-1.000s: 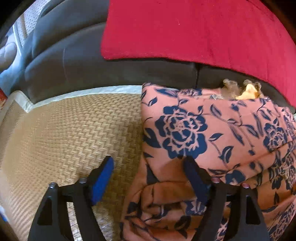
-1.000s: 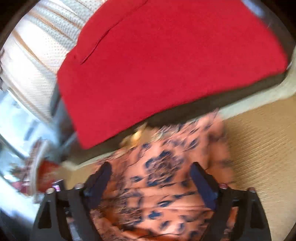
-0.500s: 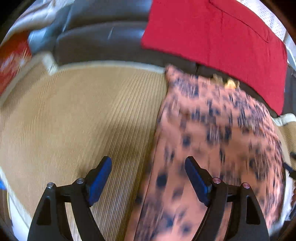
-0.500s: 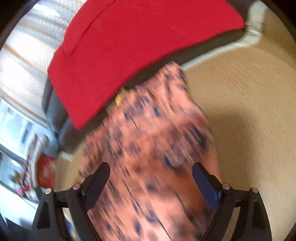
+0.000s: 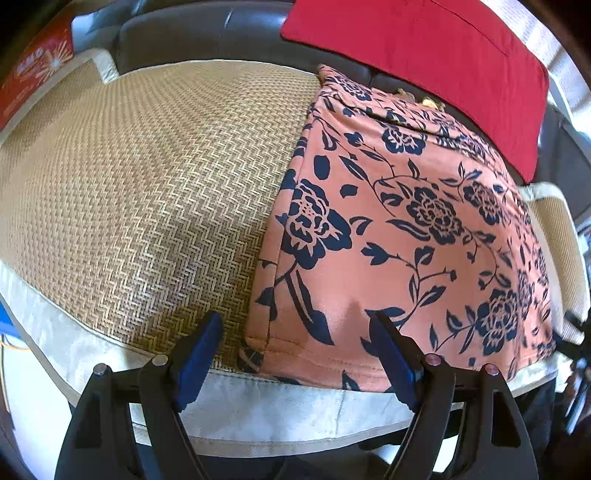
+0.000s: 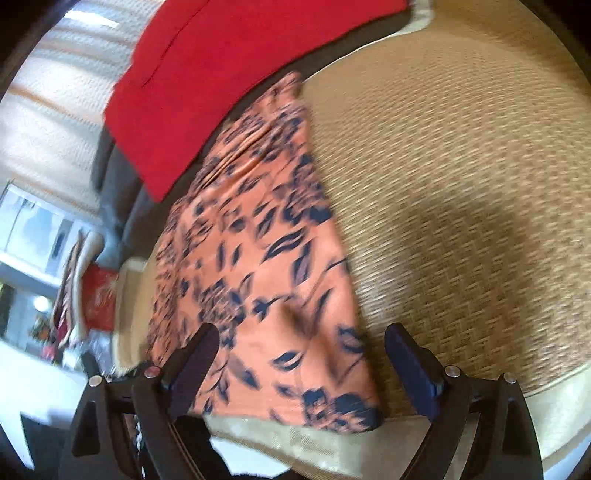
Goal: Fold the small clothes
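Observation:
An orange garment with a dark blue flower print [image 5: 406, 229] lies spread flat on a woven straw mat [image 5: 147, 177]. Its near hem reaches the mat's front border. My left gripper [image 5: 295, 354] is open and empty, hovering just before the garment's near left corner. In the right wrist view the same garment [image 6: 258, 258] is blurred. My right gripper [image 6: 303, 365] is open and empty, above the garment's near right corner.
A red cushion [image 5: 424, 55] leans on the dark sofa back [image 5: 184, 33] behind the garment. The mat has a pale cloth border [image 5: 258, 402] at its front edge. A red box [image 5: 33, 74] stands at the far left. Bare mat [image 6: 461, 184] lies right of the garment.
Both grippers have pulled back from over the garment toward the mat's front edge, staying open. The garment, bunched near the left gripper a second ago, now lies smooth and flat.

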The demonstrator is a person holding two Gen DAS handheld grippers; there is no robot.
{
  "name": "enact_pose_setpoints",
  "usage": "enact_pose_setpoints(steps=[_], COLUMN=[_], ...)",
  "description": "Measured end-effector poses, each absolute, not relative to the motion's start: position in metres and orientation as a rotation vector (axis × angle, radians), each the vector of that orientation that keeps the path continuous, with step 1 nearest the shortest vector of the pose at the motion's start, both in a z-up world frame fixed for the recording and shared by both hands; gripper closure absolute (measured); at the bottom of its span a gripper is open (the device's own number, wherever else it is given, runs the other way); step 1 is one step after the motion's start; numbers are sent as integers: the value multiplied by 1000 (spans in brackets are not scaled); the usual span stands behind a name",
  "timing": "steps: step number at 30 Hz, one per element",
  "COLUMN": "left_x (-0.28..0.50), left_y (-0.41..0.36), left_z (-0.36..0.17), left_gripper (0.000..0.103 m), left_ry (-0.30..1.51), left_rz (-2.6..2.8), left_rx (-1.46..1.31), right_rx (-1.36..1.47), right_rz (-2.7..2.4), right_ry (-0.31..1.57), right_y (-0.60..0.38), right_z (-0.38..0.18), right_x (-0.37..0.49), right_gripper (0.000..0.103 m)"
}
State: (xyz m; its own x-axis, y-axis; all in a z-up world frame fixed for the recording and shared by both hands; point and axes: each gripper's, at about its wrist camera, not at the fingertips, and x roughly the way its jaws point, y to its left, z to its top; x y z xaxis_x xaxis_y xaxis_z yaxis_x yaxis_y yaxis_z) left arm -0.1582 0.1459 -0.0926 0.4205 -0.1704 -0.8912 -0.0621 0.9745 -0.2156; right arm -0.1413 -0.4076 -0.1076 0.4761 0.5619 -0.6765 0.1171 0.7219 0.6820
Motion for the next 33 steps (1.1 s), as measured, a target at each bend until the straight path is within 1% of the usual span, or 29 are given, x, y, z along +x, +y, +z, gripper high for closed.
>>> enact_pose_setpoints(steps=[3,6,10,13,14,16,18,20,23,24,25,26,27,28,29,30,31,32,33], left_x=[-166,-172,-156,-151,-150,-147,-146,-144,-142,-142,-141,-141,-142,-140,-140,-142,-142,-142,-142], left_y=[149,148,132,120,118,115,115,112,110,110,109,108,106,104,104,105,106,108,109], left_z=[-86,-82,-96,-99,-101,-106,-108,-110,-111,-111,-111,-111,-111,-111,-111,-111,-111,-111,-110], left_gripper=[21,21,21,21,21,21,21,22,27,29,30,30,32,34,40,49,54,66,79], left_ry=[1137,1147,1160,1165,1168,1174,1178,1181,1186,1187,1189,1191,1191,1192,1192,1192,1196,1198,1200], left_rz=[-73,-49,2,25,32,40,42,48,51,48,48,50,50,47,48,50,49,47,44], left_rx=[-229,-190,-137,-106,-89,-61,-50,-34,-28,-28,-25,-19,-15,-13,-13,-14,-16,-17,-23], right_rx=[694,704,670,660,659,651,644,654,632,634,631,623,623,639,636,626,602,587,583], right_rz=[316,322,309,287,279,245,221,220,229,249,263,259,248,251,253,255,252,250,246], right_ry=[1075,1054,1078,1096,1099,1112,1129,1134,1136,1133,1137,1144,1147,1139,1138,1141,1149,1165,1185], right_y=[-402,-402,-397,-392,-388,-389,-394,-398,-397,-395,-392,-389,-389,-390,-389,-388,-386,-385,-384], right_z=[-106,-108,-112,-118,-121,-122,-124,-126,-121,-119,-118,-118,-119,-121,-120,-119,-119,-120,-122], right_x=[-149,-152,-156,-153,-152,-152,-154,-156,-157,-157,-157,-156,-155,-154,-154,-154,-154,-153,-152], right_gripper=[11,12,18,30,36,57,64,64,65,63,56,46,40,40,40,42,50,76,85])
